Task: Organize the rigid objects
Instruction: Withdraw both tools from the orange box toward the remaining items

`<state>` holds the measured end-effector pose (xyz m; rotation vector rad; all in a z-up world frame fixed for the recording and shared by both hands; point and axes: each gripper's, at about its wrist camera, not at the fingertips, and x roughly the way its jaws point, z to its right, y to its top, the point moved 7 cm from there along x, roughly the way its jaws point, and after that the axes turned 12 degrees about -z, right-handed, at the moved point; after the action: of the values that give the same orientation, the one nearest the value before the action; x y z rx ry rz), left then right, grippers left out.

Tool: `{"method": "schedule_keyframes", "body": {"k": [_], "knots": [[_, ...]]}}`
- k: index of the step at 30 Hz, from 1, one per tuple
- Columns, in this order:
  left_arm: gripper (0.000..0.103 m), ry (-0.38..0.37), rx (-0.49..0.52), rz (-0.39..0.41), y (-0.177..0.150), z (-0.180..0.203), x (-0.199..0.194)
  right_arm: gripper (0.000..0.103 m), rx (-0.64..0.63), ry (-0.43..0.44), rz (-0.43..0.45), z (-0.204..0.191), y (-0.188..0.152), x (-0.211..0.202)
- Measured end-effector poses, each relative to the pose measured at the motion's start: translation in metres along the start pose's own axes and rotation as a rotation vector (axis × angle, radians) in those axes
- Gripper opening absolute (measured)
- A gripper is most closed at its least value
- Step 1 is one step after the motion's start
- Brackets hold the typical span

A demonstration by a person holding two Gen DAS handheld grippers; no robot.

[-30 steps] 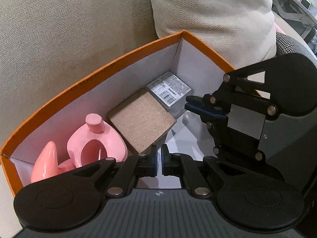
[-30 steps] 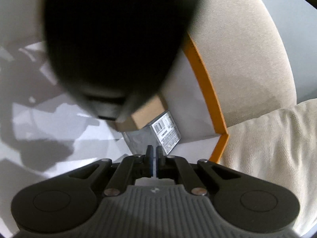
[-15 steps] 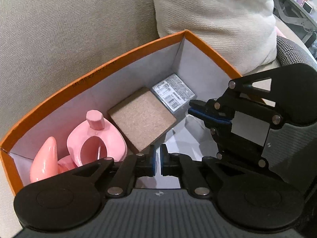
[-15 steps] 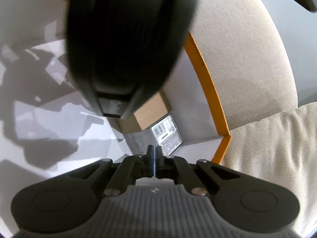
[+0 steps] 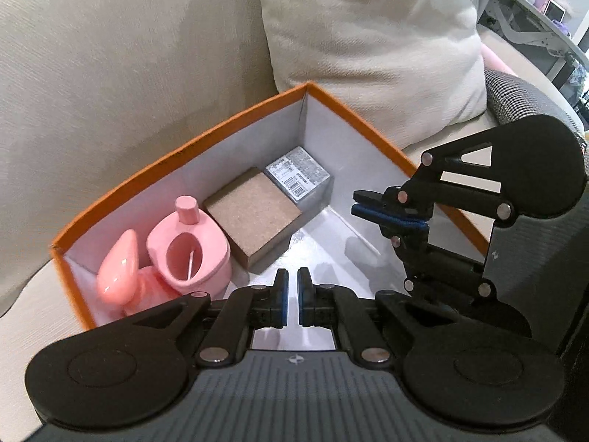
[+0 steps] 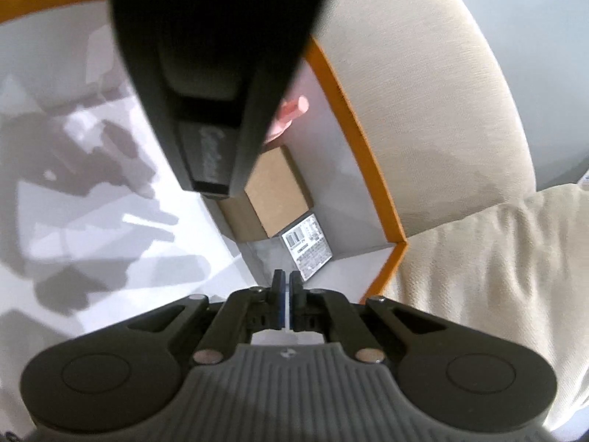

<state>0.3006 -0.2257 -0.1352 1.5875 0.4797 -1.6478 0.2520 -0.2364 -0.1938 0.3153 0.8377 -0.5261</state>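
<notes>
An orange-rimmed box (image 5: 176,154) with white inside walls sits on a beige sofa. In it lie a pink toy toilet (image 5: 187,246), a brown cork block (image 5: 254,213) and a small grey box with a printed label (image 5: 298,176). My left gripper (image 5: 291,294) is shut and empty above the box's near side. My right gripper (image 5: 390,213) is shut and empty inside the box at the right. In the right wrist view my right gripper (image 6: 286,294) hovers near the labelled box (image 6: 305,246) and the cork block (image 6: 276,191); the left gripper's body blocks the top.
A beige cushion (image 5: 368,37) leans behind the box's far corner. The sofa back (image 5: 110,73) runs along the box's far side. A checkered item (image 5: 515,92) lies at the right. The box's white floor (image 6: 73,202) is bare on the left.
Both grippers have pulled back and up from the box, so more of the box and the sofa shows. The objects in the box have not moved.
</notes>
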Motion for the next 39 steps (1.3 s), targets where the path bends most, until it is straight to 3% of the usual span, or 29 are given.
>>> {"method": "schedule_keyframes", "body": {"k": [4,11,16,22,28,33,39], "knots": [[0.004,0.004,0.001,0.040,-0.011,0.004,-0.023,0.000,0.058,-0.004,0.010,0.005,0.000,-0.022],[0.004,0.016,-0.034,0.138,-0.043,0.014,-0.071,0.000,0.284,0.068,0.060,0.005,0.007,-0.076],[0.005,0.030,-0.097,0.202,-0.080,0.007,-0.102,0.000,0.428,0.140,0.100,-0.006,0.014,-0.108],[0.005,0.105,-0.185,0.239,-0.139,-0.016,-0.124,0.000,0.568,0.226,0.150,-0.022,0.028,-0.137],[0.005,0.081,-0.374,0.238,-0.205,-0.053,-0.131,0.019,0.689,0.333,0.204,-0.058,0.047,-0.171],[0.005,0.059,-0.481,0.211,-0.244,-0.073,-0.120,0.019,0.747,0.443,0.206,-0.095,0.071,-0.177],[0.010,0.032,-0.582,0.193,-0.264,-0.093,-0.101,0.021,0.773,0.488,0.171,-0.129,0.100,-0.168]]}}
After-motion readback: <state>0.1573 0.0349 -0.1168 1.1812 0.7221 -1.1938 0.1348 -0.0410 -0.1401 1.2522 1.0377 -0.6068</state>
